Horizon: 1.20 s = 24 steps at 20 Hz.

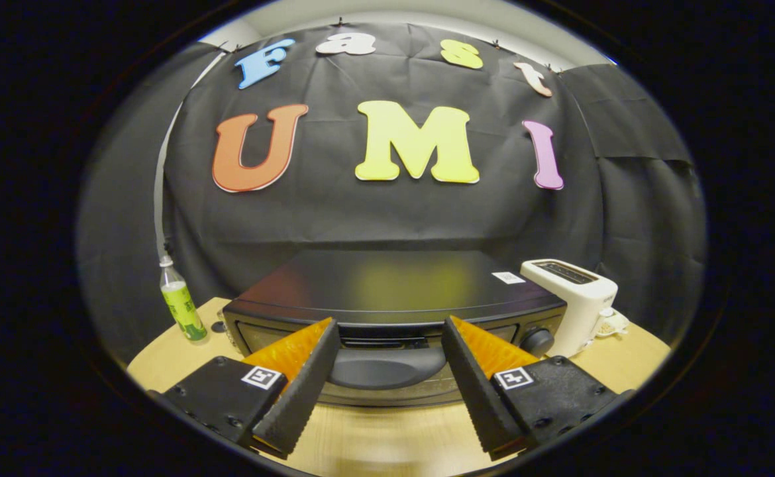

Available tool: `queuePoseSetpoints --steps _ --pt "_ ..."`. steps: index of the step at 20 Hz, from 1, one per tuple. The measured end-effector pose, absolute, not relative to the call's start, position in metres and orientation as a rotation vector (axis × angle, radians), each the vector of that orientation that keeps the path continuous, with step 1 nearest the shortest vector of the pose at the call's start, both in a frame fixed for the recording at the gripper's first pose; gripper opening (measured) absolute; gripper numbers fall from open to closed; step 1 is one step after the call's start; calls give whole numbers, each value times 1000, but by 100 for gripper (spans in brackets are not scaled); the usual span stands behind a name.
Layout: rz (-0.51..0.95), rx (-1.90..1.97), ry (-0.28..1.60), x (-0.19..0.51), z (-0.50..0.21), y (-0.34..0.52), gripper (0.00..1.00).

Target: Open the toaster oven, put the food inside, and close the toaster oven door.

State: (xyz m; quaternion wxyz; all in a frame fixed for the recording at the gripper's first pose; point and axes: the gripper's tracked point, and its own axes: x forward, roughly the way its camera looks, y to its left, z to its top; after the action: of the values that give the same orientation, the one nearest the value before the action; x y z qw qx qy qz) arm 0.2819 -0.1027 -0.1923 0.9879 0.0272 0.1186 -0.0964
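**Black toaster oven shut, gripper spread before its handle**

Black and low, the toaster oven [387,291] sits on a pale wooden table [387,437] with its door closed. Its wide, dark handle [387,366] runs across the top of the door and shows in the gap between the two fingers. The gripper [391,331] is held just in front of the oven, fingers spread wide apart and holding nothing; their tips reach up to about the level of the oven's top front edge, one on either side of the handle. Whether the tips touch the door cannot be told.

A round knob [537,341] sits at the right end of the oven's front, just beyond the right finger. A small white sticker [508,277] lies on the oven's flat top. A white pop-up toaster [576,301] stands just beside the oven on its right. A clear bottle with a green label [180,301] stands near the oven's left corner, close to the black cloth wall.
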Motion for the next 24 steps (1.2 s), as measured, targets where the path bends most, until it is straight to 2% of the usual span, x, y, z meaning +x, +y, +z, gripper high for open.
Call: queuePoseSetpoints --steps 11,18,24 --pt "-202 60 340 200 -230 -89 100" --pt "-202 52 542 159 -281 -80 100" --pt "-217 12 661 151 -305 -78 99"
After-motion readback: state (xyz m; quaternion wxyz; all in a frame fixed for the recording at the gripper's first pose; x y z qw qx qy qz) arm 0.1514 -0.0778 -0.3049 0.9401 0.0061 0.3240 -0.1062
